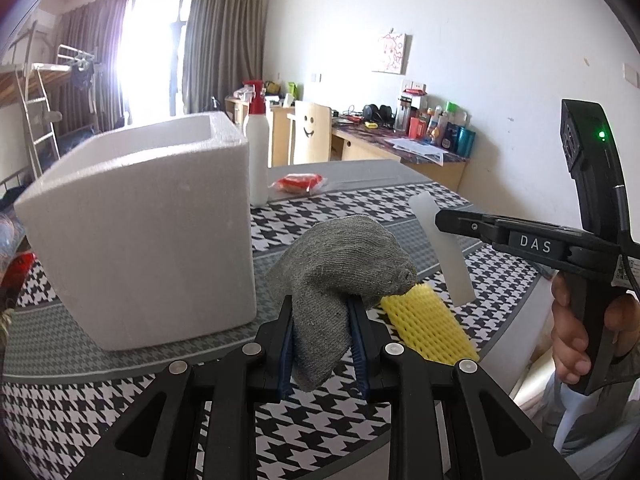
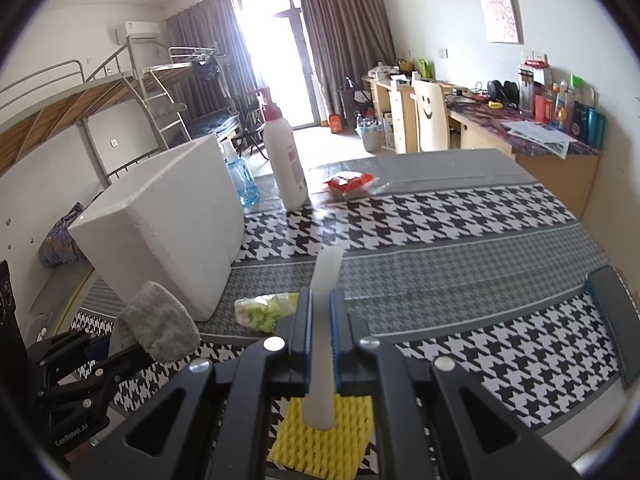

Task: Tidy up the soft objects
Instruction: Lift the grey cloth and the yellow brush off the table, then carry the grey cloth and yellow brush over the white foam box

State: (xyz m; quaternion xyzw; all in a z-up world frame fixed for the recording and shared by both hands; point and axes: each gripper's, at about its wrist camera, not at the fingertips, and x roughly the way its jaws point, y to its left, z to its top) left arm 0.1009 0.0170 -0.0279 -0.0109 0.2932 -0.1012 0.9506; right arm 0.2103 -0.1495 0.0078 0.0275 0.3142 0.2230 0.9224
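Two sets of tongs hover over a tabletop (image 2: pixel 460 248) covered in a black-and-white houndstooth cloth with grey bands. The left tongs (image 1: pixel 322 324) are clamped narrowly on a grey knitted sock (image 1: pixel 340 272), which bulges above the blue pads and hangs a little below them. The right tongs (image 2: pixel 320 316) are pressed almost fully together on a thin white foam strip (image 2: pixel 326 320) that sticks out both above and below the pads. In the left wrist view a hand (image 1: pixel 584 336) grips the handle of the right tool at the right edge.

On the tabletop, under and just behind both sets of tongs, lies a yellow foam net sleeve (image 1: pixel 428 328). A crumpled green-and-white bag (image 2: pixel 266 310) lies just beyond the right tongs, near the corner of a large open white foam box (image 1: pixel 140 224). The box stands on the left part of the tabletop, close to the sock. Behind the box stands a white spray bottle with a red top (image 1: pixel 256 148), and beside it, partly hidden by the box, a blue bottle (image 2: pixel 240 180). A red snack packet (image 1: pixel 298 182) lies further back, well apart from the tongs.

Beyond the tabletop are a cluttered desk (image 2: pixel 532 136), a chair with a smiley face (image 2: pixel 430 116), a bunk bed (image 2: pixel 72 108) and grey curtains (image 1: pixel 220 40) beside a bright window.
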